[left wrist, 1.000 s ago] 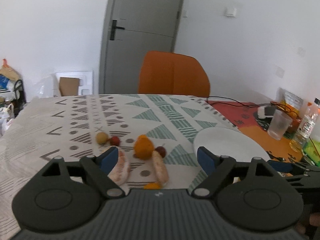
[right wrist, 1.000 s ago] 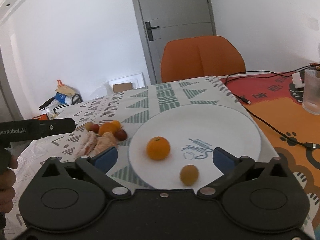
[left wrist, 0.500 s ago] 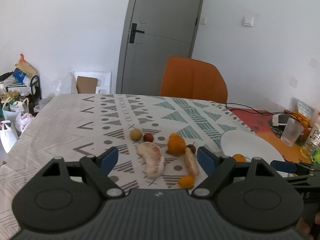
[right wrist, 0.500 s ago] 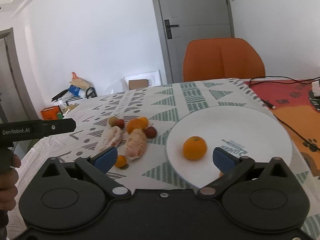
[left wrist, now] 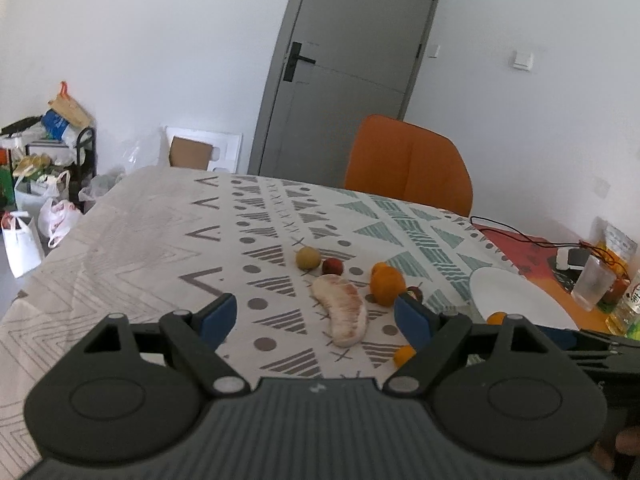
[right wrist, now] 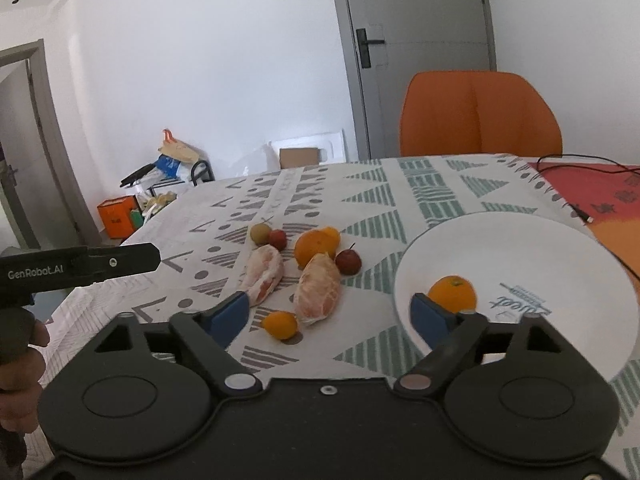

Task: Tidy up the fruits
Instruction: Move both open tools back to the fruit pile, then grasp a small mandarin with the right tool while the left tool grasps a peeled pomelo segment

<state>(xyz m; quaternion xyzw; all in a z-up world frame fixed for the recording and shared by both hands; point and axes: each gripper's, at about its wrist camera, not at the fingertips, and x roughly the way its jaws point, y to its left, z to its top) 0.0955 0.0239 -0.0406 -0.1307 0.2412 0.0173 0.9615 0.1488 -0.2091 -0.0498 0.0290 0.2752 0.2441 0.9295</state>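
- Left gripper (left wrist: 315, 317) hovers above the counter (left wrist: 160, 240), jaws wide, nothing between them; its side reads "GenRobot.AI" in the right wrist view.
- Right gripper (right wrist: 330, 312) likewise spread wide and empty.
- One orange (right wrist: 453, 293) sits on the white plate (right wrist: 540, 264), beside blue print reading roughly "Sweet".
- Loose on the patterned cloth left of the plate: peeled pomelo segment (right wrist: 265, 273), peeled orange (right wrist: 318, 290), kumquat (right wrist: 281, 324), whole orange (right wrist: 314, 249), two small red fruits.

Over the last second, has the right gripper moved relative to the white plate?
Yes. The right gripper has shifted left: the white plate now sits off to its right, and the loose fruit pile is between its open fingers.
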